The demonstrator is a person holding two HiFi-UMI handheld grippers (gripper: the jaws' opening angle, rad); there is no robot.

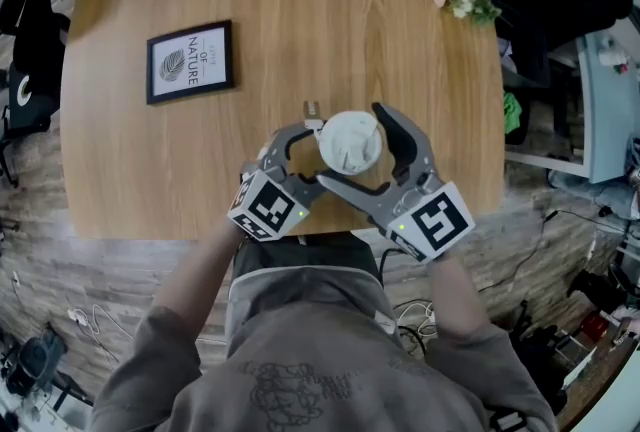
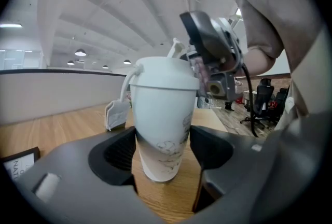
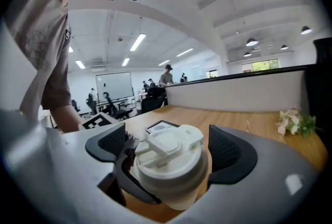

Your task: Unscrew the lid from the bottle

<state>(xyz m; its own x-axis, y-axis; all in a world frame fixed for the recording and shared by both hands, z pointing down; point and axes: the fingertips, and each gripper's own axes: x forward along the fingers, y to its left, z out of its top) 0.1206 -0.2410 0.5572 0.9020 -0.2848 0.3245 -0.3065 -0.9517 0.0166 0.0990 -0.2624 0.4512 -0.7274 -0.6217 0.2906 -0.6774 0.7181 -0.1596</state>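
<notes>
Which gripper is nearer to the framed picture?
Left. The left gripper grips the bottle right of the picture; the right gripper sits farther right, around the lid.

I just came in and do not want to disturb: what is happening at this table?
A person holds a gripper in each hand at a wooden table. The left gripper clamps the body of a white bottle that stands on the table. The right gripper has its fingers on both sides of the lid, open and not pressing it. The lid is on the bottle.
</notes>
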